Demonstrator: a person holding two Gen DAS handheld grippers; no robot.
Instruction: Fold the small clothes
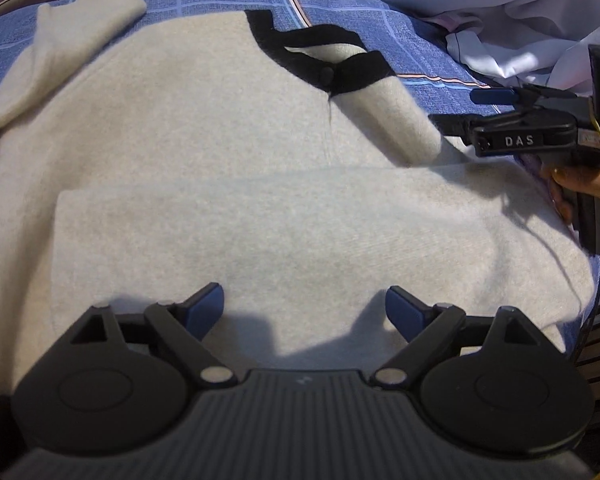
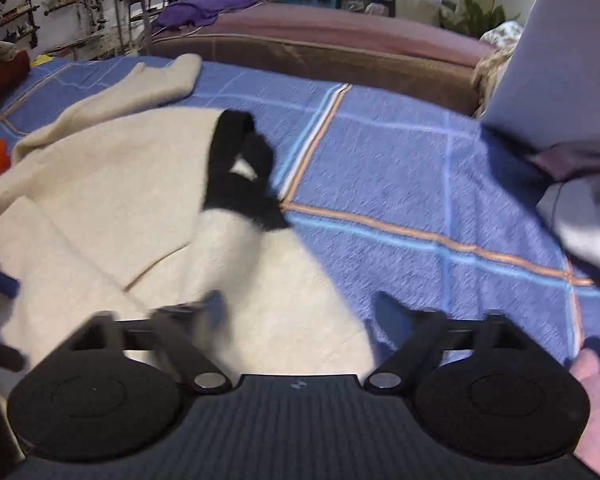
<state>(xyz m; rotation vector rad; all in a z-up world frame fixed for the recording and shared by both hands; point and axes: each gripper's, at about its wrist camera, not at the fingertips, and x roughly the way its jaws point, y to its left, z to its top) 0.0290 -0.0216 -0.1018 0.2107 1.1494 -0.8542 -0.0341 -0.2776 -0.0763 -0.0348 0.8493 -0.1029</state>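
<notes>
While the cream sweater (image 1: 204,168) lies spread on the blue blanket (image 2: 420,184), the left gripper (image 1: 304,308) hovers released above its near hem; the right gripper (image 2: 300,312), fingers apart, seems to nudge the black-collared shoulder (image 2: 236,216) inward.

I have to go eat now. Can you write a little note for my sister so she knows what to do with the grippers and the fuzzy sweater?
Left hand-held gripper: open, empty, over the sweater's near part.
Right hand-held gripper: open, holding nothing, at the sweater's right edge by a sleeve with a black cuff.
The sweater lies on the blue bedspread. Its bottom part looks folded up already. The other sleeve is still spread out at the far left.
Left to do: fold in both sleeves, then finish the fold.
</notes>
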